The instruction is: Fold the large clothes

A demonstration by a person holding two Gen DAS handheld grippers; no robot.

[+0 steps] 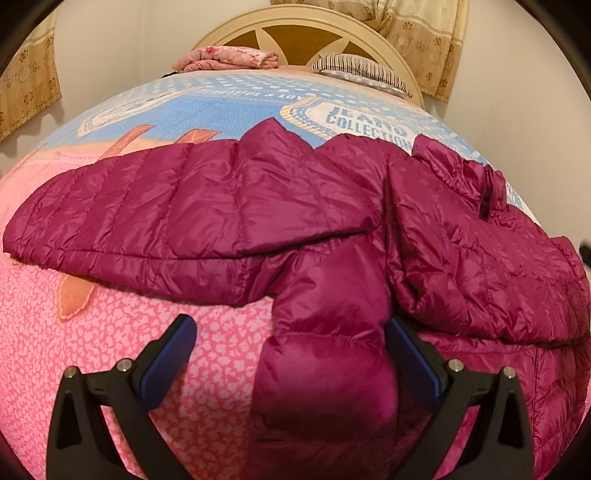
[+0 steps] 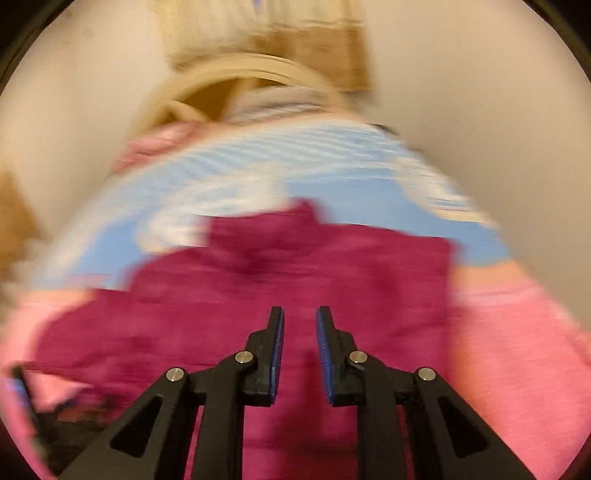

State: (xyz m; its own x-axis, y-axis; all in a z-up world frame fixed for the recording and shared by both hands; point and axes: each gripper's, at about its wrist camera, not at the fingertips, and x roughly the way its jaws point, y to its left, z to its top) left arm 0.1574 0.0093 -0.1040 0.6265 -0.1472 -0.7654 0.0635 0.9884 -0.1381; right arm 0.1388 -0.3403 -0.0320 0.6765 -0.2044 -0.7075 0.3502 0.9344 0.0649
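Observation:
A magenta quilted puffer jacket (image 1: 295, 206) lies spread across the bed, one sleeve stretched to the left. My left gripper (image 1: 291, 328) is open wide just above the bed. Another sleeve (image 1: 325, 362) of the jacket runs down between its blue pads without being pinched. In the right wrist view the picture is smeared by motion. The jacket (image 2: 295, 266) fills its middle. My right gripper (image 2: 300, 321) hovers over the jacket with its jaws a narrow gap apart and nothing between them.
The bed has a pink and blue printed cover (image 1: 110, 350). A folded pink floral cloth (image 1: 229, 57) and a striped pillow (image 1: 354, 68) lie by the cream headboard (image 1: 295, 26). Curtains (image 1: 421, 33) hang behind it.

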